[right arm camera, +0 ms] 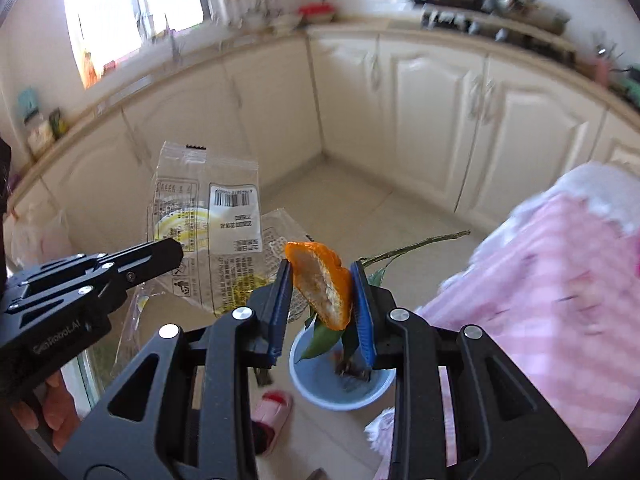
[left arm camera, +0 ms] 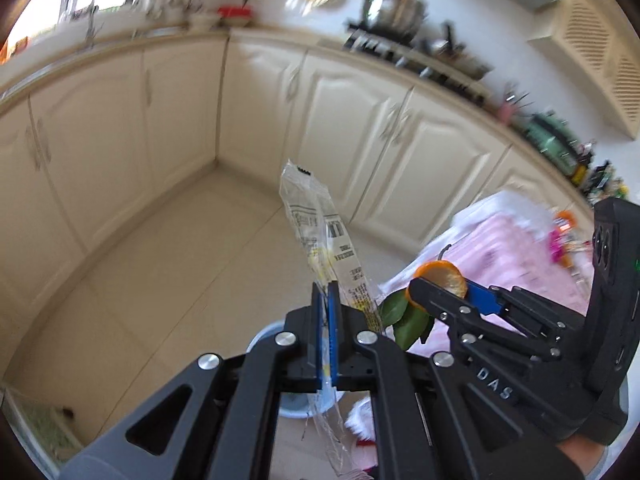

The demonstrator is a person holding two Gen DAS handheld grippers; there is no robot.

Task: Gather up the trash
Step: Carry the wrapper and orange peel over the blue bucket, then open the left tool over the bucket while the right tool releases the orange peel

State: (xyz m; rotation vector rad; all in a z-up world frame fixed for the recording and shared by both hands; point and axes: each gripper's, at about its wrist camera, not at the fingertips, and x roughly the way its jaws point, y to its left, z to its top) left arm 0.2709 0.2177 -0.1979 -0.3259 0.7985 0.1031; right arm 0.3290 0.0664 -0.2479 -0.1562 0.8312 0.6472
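Pinching a clear plastic wrapper (left arm camera: 316, 240), the left gripper (left arm camera: 329, 312) was closed tight. The right gripper (right arm camera: 322, 292) clamped an orange peel (right arm camera: 320, 280) above a blue bin (right arm camera: 340, 384).

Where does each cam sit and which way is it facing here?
Left wrist: on the left tongs, facing along them at floor and cream cabinets; shows their blue pads shut on a clear wrapper, with the right tongs entering at right.
Right wrist: on the right tongs, facing the same cabinet corner, above a blue bin; pads shut on orange peel; left tongs and the hand holding them at left.
Shared: wrapper, peel, bin, pink cloth, cabinets.
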